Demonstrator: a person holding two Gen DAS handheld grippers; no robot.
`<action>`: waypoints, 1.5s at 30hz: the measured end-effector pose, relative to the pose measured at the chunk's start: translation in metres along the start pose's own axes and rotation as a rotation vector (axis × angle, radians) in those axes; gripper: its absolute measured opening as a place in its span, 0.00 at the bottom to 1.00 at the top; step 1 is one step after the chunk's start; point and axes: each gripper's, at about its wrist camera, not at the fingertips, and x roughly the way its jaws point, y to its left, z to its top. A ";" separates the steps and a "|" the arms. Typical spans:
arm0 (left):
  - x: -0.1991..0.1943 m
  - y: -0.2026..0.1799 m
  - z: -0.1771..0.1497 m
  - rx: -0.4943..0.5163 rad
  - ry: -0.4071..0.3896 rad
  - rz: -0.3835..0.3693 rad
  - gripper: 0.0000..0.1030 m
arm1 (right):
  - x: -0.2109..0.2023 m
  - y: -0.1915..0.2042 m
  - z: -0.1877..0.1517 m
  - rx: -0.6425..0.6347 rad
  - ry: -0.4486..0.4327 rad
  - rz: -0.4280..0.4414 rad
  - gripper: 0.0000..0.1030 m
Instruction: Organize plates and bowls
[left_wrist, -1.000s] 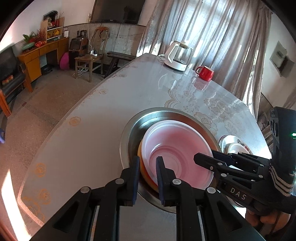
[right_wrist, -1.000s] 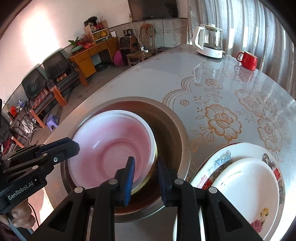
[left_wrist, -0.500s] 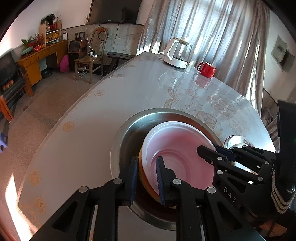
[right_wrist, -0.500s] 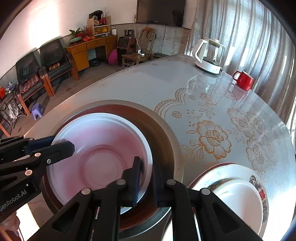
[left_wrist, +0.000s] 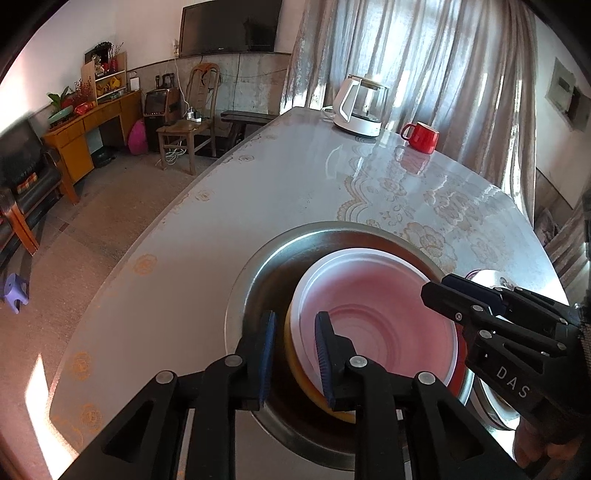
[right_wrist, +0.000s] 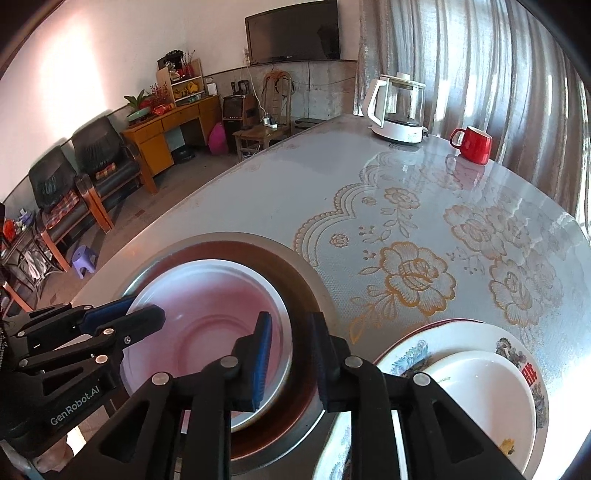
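Left wrist view: left gripper (left_wrist: 293, 356) straddling the near rim of the pink plastic bowl (left_wrist: 380, 328), jaws easing open, rim between them but no pad visibly pressing; right gripper (right_wrist: 290, 360) astride the opposite rim, likewise opening; bowl nested on an orange one inside the wide steel basin (left_wrist: 258, 280) on the floral-patterned table (right_wrist: 406, 221); looks like the release after seating it; next, backing both clear without tipping it, then over to the stacked white dish on the patterned plate (right_wrist: 406, 354) beside the basin
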 end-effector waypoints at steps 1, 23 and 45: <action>-0.003 0.000 -0.001 0.000 -0.008 0.004 0.23 | -0.002 -0.001 0.000 0.006 -0.003 0.003 0.21; -0.030 0.024 -0.017 -0.056 -0.037 0.023 0.28 | -0.019 -0.032 -0.014 0.149 -0.018 0.080 0.27; -0.040 0.083 -0.044 -0.217 -0.038 -0.077 0.30 | -0.016 -0.045 -0.024 0.176 0.000 0.156 0.27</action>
